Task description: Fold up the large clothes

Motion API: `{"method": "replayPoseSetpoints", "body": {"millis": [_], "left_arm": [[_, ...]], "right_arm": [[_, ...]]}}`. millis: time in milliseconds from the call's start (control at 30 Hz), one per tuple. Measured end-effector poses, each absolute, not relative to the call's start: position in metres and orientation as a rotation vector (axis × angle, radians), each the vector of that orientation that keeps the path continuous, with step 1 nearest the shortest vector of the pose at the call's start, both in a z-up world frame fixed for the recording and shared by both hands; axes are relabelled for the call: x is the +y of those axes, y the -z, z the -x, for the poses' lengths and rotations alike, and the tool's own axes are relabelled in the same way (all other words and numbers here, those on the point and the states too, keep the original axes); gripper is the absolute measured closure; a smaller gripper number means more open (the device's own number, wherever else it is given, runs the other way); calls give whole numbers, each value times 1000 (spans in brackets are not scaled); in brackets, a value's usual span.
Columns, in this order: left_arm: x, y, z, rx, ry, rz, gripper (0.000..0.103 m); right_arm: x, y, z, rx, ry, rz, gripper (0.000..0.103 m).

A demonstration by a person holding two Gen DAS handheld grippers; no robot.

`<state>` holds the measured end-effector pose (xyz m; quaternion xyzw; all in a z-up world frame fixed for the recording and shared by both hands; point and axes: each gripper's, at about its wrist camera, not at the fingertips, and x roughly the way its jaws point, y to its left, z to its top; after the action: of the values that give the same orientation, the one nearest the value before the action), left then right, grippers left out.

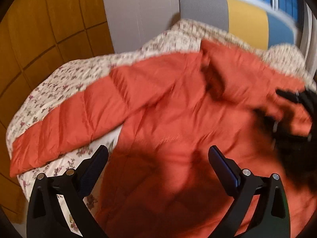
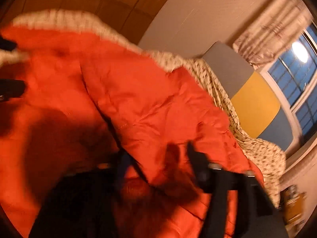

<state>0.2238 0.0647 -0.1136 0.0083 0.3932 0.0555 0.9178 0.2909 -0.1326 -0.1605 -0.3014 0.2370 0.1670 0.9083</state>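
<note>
Orange puffer jacket (image 1: 178, 107) lies spread on the bed (image 1: 59, 83), over a floral sheet. Its long axis runs from the near hem, under both cams, away toward the collar end by the headboard (image 1: 245, 19). One sleeve (image 1: 65, 123) sticks out flat to the left side in the left wrist view, angling down toward the bed edge.

Left hand-held gripper (image 1: 157, 154): jaws wide apart, nothing between them, hovering above the lower body of the jacket w/ the sleeve off to its left and a bit ahead. Not touching fabric as far as I can tell.

Right hand-held gripper (image 2: 156, 154): view is blurred, but jaws stand apart and a fold of jacket bulges up between them; pads don't look pressed on it, so I read it as let go, not clamped. It sits over the jacket's right side, where cloth is already bunched inward. It also shows as a dark blur at the right edge of the left wrist view (image 1: 293, 115).

Judgement: right side looks folded in or close to it; left sleeve is still out flat. So the next grab prob falls to the left hand, which is clearly nearer that sleeve. The sleeve lies crosswise to the body axis, so it needs carrying rightward across the torso. Puffy slick cloth may slide or spring back.
</note>
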Motion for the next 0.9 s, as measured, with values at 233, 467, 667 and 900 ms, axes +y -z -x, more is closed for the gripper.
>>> {"method": "replayPoseSetpoints", "body": {"millis": [233,467,667,900], "left_arm": [[20,69,-259,734,-175,-173,3],[-10,66,-271,699,-127,-219,3],[-34,70,-288,701,-18,-129,3],[-68,90,-314,681,34,-153,3]], "right_arm": [[-212,117,-267,482,-311,334,37],[-322,112,-311,587,15,-92,65],[-327,139,-363,699,48,-116,74],[-310,164,-362,728,29,-36,74]]}}
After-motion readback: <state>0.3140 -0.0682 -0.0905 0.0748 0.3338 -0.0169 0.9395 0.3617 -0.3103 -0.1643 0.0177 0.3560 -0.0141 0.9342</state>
